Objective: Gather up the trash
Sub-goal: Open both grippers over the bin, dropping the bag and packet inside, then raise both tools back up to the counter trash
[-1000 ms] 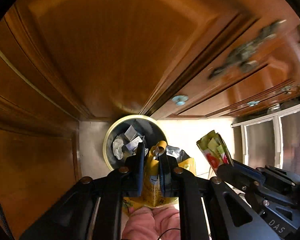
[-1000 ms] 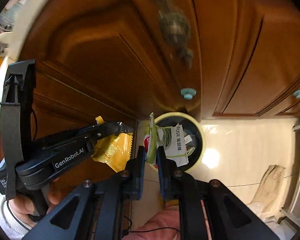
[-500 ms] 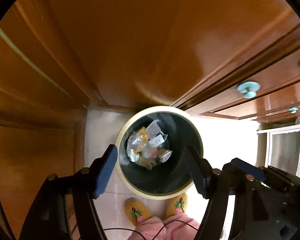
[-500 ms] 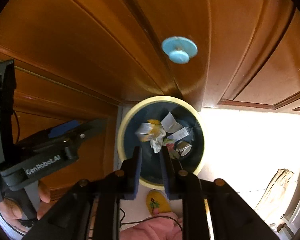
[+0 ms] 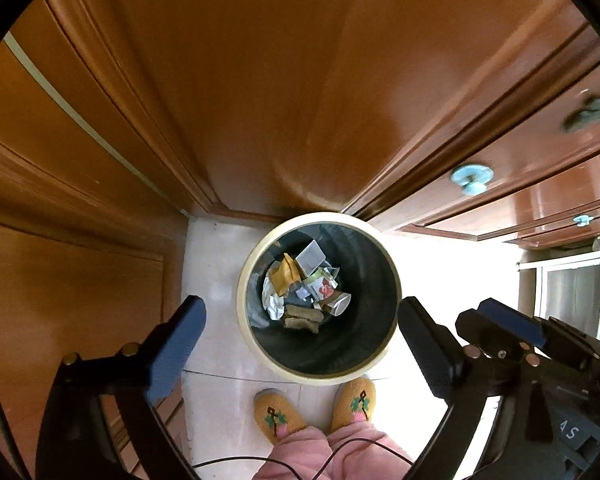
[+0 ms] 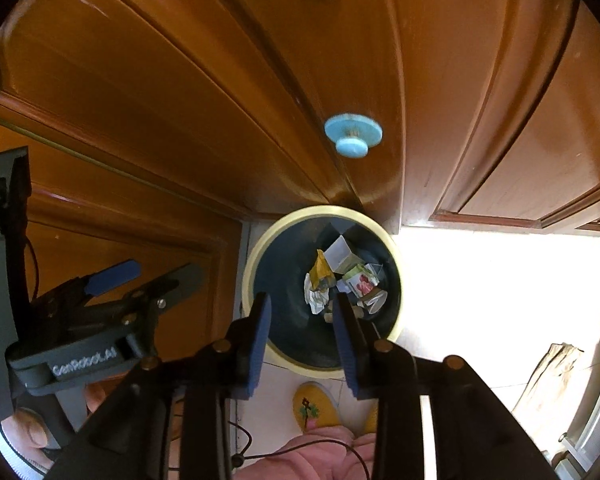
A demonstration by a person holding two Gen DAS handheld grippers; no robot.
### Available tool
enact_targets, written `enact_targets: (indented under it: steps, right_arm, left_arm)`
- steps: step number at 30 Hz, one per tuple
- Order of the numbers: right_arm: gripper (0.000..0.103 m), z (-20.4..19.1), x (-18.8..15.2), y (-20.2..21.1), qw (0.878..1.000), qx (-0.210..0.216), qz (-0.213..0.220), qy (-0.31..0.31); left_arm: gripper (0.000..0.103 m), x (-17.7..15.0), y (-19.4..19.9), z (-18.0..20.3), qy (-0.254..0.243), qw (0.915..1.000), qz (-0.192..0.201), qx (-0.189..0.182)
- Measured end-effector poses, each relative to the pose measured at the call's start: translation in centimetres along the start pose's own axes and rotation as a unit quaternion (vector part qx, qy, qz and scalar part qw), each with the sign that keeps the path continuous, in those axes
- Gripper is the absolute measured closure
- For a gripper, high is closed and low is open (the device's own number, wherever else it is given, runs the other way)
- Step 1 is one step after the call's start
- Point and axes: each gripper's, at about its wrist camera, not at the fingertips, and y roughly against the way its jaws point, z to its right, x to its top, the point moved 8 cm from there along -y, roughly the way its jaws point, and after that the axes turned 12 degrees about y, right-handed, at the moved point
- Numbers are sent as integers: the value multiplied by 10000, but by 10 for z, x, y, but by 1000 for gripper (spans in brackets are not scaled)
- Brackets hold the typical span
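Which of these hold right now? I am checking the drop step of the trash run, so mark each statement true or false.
1. The left hand-held gripper grips a yellow snack wrapper. False: its jaws stand wide apart with nothing between them.
2. The round cream-rimmed dark trash bin stands on the pale floor against the brown wooden cabinets. True.
3. The bin is empty. False: crumpled wrappers and paper lie at its bottom.
4. The right hand-held gripper holds nothing. True: its jaws are parted and bare.
5. The person wears yellow embroidered slippers. True.
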Motion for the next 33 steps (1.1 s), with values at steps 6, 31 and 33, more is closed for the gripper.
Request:
enact_targets:
  steps: [6,31,33]
  right_arm:
    - [70,-9,7,34,10000,10,77,-9]
    - [60,-94,70,309,9901,-173,1307,486]
    - [59,-99,75,325,9882,-211,1440,483]
  left_arm:
    - [5,6,51,8,56,9999,112,27]
    - [3,43,357,58,-220,9922,1220,-112]
    - [3,49,376,60,-275,9906,1337,-102]
